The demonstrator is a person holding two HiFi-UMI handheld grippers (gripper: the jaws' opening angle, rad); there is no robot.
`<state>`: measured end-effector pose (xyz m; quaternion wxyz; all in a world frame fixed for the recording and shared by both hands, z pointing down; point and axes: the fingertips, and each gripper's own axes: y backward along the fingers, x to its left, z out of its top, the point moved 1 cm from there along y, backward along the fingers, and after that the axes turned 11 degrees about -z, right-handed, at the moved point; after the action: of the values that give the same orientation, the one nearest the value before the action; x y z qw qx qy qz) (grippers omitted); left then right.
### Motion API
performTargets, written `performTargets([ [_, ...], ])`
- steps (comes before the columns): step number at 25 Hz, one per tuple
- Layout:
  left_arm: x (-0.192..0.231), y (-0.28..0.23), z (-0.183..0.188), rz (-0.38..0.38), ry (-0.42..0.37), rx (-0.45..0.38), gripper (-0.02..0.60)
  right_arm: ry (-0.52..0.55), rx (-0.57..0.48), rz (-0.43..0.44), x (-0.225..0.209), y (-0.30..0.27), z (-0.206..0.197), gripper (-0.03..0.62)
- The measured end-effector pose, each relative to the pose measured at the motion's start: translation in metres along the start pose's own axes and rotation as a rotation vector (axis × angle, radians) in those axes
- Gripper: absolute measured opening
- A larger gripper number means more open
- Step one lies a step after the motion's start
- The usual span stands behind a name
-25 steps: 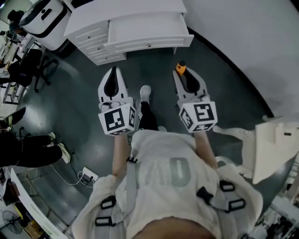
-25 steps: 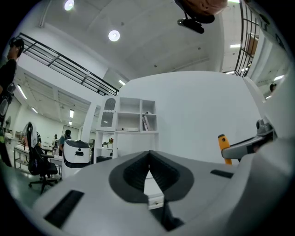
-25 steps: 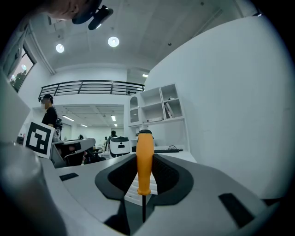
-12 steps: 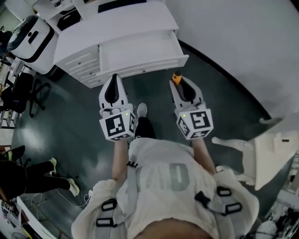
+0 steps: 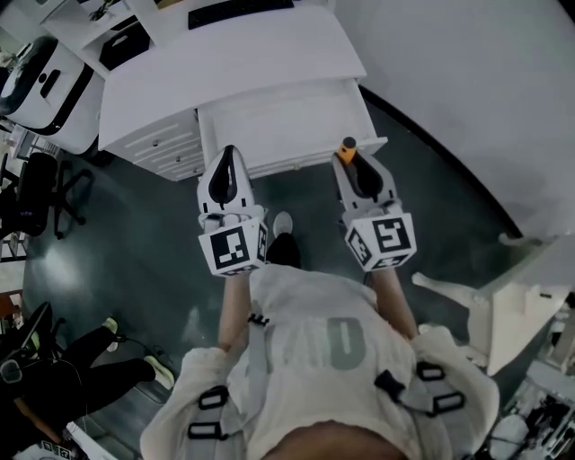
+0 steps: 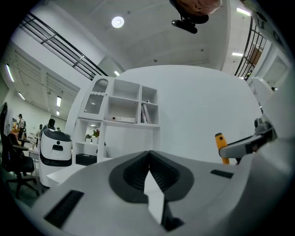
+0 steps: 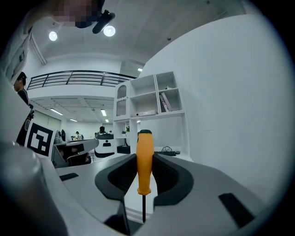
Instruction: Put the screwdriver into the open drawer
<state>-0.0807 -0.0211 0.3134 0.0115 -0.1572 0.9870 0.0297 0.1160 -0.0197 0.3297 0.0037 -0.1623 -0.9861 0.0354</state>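
Note:
The white desk (image 5: 225, 67) has its top drawer (image 5: 278, 121) pulled out, and the drawer looks empty inside. My right gripper (image 5: 350, 157) (image 7: 144, 159) is shut on the screwdriver (image 5: 348, 145) (image 7: 144, 161). The orange handle stands upright between the jaws with the thin shaft pointing down, and the tool is at the drawer's front right edge. My left gripper (image 5: 227, 153) (image 6: 148, 154) is shut with nothing in it, its tips at the drawer's front left. The screwdriver (image 6: 221, 145) also shows at the right of the left gripper view.
A keyboard (image 5: 238, 11) lies on the desk top. A white shelf unit (image 6: 122, 103) stands behind the desk. An office chair (image 5: 36, 189) and a seated person (image 5: 63, 386) are at the left. White furniture (image 5: 503, 296) stands at the right by the curved wall.
Both grippers have moved forward toward the desk. The open drawer, a stride away before, now lies right under their tips. The screwdriver stays gripped the same way.

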Motion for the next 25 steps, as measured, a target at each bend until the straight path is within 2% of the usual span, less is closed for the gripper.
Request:
performTargets([
  [5, 0.052, -0.047, 0.005, -0.027, -0.014, -0.004, 0.006, -0.002, 0.020, -0.019, 0.019, -0.067, 0.012, 0.100],
  [7, 0.070, -0.059, 0.007, -0.022, 0.018, -0.012, 0.006, -0.003, 0.030, -0.028, 0.026, -0.087, 0.014, 0.100],
  [9, 0.086, -0.068, 0.002, -0.021, 0.033, -0.003, 0.006, -0.006, 0.044, -0.034, 0.031, -0.102, 0.013, 0.100],
  [11, 0.097, -0.075, -0.005, -0.021, 0.013, 0.011, 0.006, -0.010, 0.053, -0.036, 0.034, -0.115, 0.013, 0.100],
  [17, 0.116, -0.091, -0.011, 0.005, 0.060, 0.000, 0.006, -0.017, 0.075, -0.021, 0.041, -0.145, 0.005, 0.100],
  [25, 0.133, -0.104, -0.017, 0.084, 0.056, 0.030, 0.006, -0.034, 0.079, 0.057, 0.045, -0.178, 0.006, 0.100],
])
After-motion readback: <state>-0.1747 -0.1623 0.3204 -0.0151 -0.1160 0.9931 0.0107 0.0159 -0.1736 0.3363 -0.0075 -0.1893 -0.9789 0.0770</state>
